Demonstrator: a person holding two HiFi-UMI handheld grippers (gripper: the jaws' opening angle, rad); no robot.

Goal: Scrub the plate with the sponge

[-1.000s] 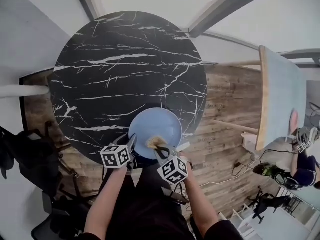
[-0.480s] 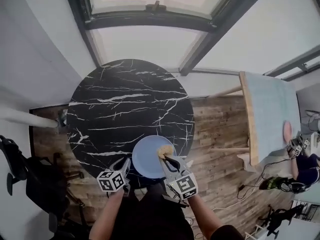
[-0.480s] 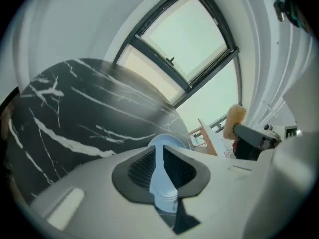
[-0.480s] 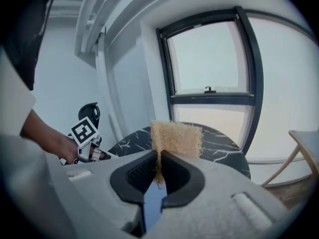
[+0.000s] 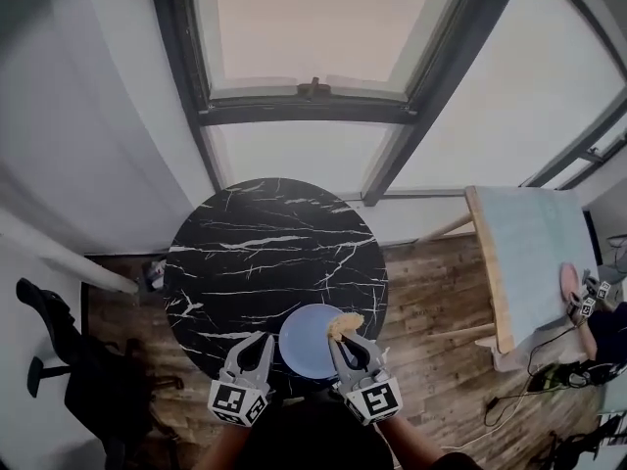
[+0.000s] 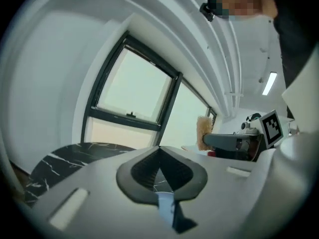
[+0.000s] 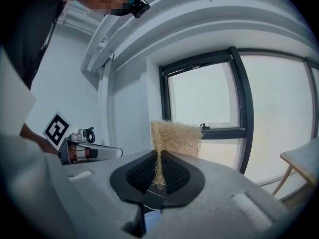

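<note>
1. Left gripper (image 6: 159,156): jaws have just closed, pads together, nothing between them.
2. Right gripper (image 7: 158,156): clamped on the lower edge of the sponge (image 7: 175,136), which stands upright above the pads.
3. Plate (image 5: 306,346): flat on the table (image 5: 265,253), at its near edge, unheld.
4. Risk: scrubbing may push the unheld plate off that edge.
5. Risk: the thin pinch may let the sponge slip free.

The plate's (image 5: 306,346) near right rim is hidden behind the right hand-held gripper (image 5: 343,342). The sponge's (image 7: 175,137) lower part disappears between its jaws. A floor object (image 5: 152,274) left of the desk (image 5: 265,243) is too small to identify.
</note>
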